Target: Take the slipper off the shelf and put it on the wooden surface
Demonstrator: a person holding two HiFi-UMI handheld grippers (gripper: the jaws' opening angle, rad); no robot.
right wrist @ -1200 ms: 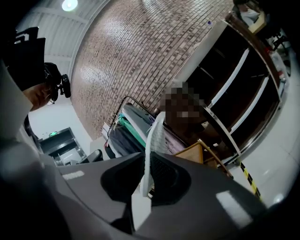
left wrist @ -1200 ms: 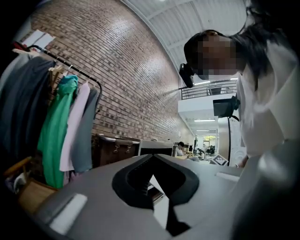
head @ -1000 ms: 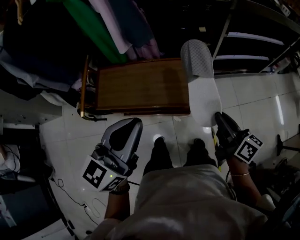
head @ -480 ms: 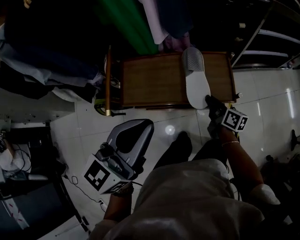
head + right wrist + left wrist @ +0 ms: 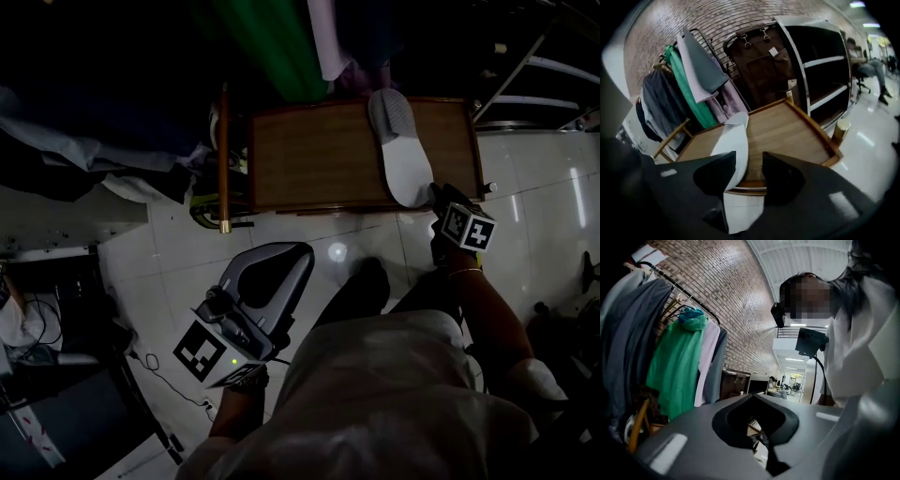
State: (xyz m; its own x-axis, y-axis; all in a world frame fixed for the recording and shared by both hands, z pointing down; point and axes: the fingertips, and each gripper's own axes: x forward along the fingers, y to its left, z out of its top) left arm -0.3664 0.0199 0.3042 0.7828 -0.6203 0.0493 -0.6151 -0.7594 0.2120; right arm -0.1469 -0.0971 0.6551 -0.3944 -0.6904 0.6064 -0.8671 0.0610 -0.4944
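Right gripper [image 5: 749, 161] first: its jaws have just been opening. They now stand released, with the heel of the white slipper [image 5: 733, 140] between them, close to the left jaw and with a clear gap to the right one. No pad seems to press on it.

In the head view the right gripper [image 5: 441, 194] sits at five o'clock of the slipper [image 5: 401, 141]. The slipper lies on the wooden surface [image 5: 309, 155] toward its three o'clock end, with its toe to twelve and its heel right at the near rim. So the slipper is down on the wood, and the set-down looks all but done.

What's left, I'd judge, is a clean exit. Keep the jaws wide and draw straight back toward six o'clock along the slipper's own line, lifting a touch so the left jaw doesn't hook the heel. The heel is so close to the rim that any drag could tip the slipper onto the tiled floor [image 5: 187, 244]. If it rocks, a gentle push toward twelve would seat it.

The left gripper [image 5: 281, 253] hangs over the floor at seven o'clock, well apart from the wood. Its jaws are clenched on nothing, as the left gripper view [image 5: 754, 401] confirms.
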